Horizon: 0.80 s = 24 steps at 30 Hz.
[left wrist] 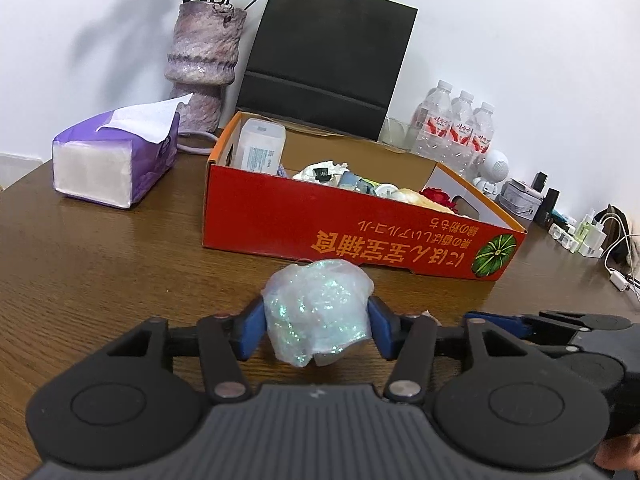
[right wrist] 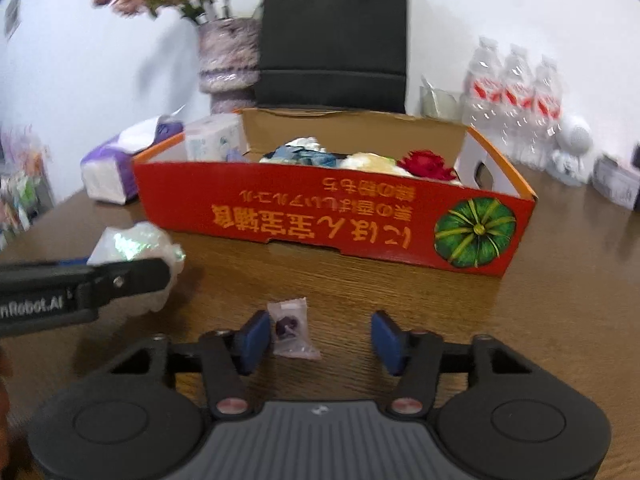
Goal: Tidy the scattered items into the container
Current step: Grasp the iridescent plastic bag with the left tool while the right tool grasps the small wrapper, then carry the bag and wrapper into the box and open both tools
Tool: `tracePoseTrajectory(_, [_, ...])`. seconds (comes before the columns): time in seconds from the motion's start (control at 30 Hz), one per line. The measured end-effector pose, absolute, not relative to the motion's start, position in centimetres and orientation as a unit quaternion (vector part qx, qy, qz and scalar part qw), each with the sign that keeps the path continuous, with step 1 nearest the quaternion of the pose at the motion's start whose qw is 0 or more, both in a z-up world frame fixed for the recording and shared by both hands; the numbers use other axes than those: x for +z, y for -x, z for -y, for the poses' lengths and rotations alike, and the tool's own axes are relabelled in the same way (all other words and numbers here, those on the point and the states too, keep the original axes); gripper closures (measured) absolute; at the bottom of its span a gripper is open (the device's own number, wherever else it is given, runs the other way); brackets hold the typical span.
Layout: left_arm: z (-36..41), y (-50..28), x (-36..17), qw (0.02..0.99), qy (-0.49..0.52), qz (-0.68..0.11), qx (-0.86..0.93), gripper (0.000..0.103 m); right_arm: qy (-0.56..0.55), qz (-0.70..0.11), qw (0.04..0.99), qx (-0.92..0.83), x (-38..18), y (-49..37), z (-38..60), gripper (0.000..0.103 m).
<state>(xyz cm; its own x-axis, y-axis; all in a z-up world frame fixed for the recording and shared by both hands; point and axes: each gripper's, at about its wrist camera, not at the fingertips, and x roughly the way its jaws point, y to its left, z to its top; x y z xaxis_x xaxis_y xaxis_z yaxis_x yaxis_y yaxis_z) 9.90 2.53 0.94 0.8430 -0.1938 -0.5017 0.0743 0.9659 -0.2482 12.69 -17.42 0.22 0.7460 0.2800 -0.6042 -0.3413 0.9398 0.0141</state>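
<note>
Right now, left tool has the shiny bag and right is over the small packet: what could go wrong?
1. The crinkly bag is soft and bulges past the left tool; it may slip on the way to the red box.
2. The small packet lies near one finger of the open right tool, so closing may nudge it aside.
3. The tools are close together; they may collide.

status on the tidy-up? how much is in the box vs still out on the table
Mostly done: the red box already holds a rose, wrappers and a white carton. In hand: the left gripper is shut on a shiny crumpled bag, not yet over the box. Left: one small packet on the table, lying between the open right gripper's fingers.
</note>
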Motion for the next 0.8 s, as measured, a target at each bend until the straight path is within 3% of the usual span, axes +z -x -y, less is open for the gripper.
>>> tracePoseTrajectory(0.07, [-2.6, -9.9, 0.9, 0.953, 0.113, -0.273, -0.070, 0.047, 0.053, -0.312, 0.932, 0.176, 0.3, -12.3, 17.3, 0.079])
tracePoseTrajectory(0.13, [-2.6, -9.9, 0.8, 0.952, 0.114, -0.275, -0.071, 0.047, 0.057, -0.310, 0.932, 0.178, 0.4, -12.0, 17.2, 0.087])
tracePoseTrajectory(0.33, [-2.6, -9.7, 0.9, 0.953, 0.117, -0.272, -0.072, 0.047, 0.015, -0.311, 0.931, 0.191, 0.5, -11.3, 18.2, 0.090])
tracePoseTrajectory(0.5, [-2.4, -9.0, 1.2, 0.957, 0.113, -0.255, -0.082, 0.058, -0.008, -0.287, 0.939, 0.191, 0.9, -10.0, 19.1, 0.091])
tracePoseTrajectory(0.8, [-2.5, -8.3, 2.4, 0.961, 0.126, -0.226, -0.093, 0.058, -0.049, -0.250, 0.946, 0.202, 2.6, -9.4, 20.9, 0.092])
